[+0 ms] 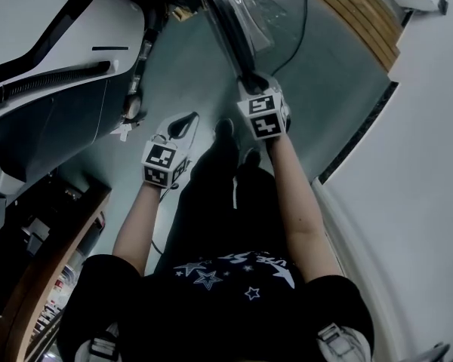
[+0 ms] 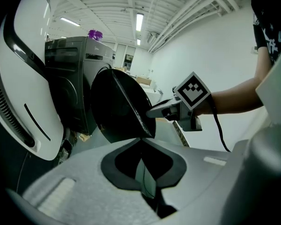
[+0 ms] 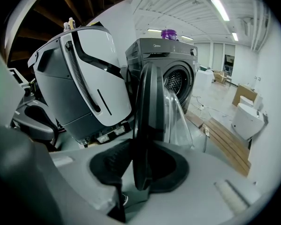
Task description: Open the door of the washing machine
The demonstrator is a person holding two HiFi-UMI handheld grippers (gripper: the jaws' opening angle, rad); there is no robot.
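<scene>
The dark front-loading washing machine (image 3: 178,60) stands ahead with its drum showing. Its round door (image 3: 152,102) is swung out and seen edge-on. My right gripper (image 3: 140,172) is shut on the door's dark rim, which sits between the pads. In the head view the door (image 1: 226,13) reaches down to the right gripper (image 1: 251,78). The left gripper view shows the door (image 2: 117,107) with the right gripper (image 2: 152,111) on its edge. My left gripper (image 1: 185,123) hangs to the door's left, apart from it, shut with nothing between its pads (image 2: 143,168).
A large white-and-black machine shell (image 1: 53,59) stands close on the left. Wooden planks (image 1: 362,13) lie at the far right by a white wall (image 1: 423,164). A cable (image 1: 298,36) runs over the grey floor. A purple bottle (image 3: 168,33) sits on the washer.
</scene>
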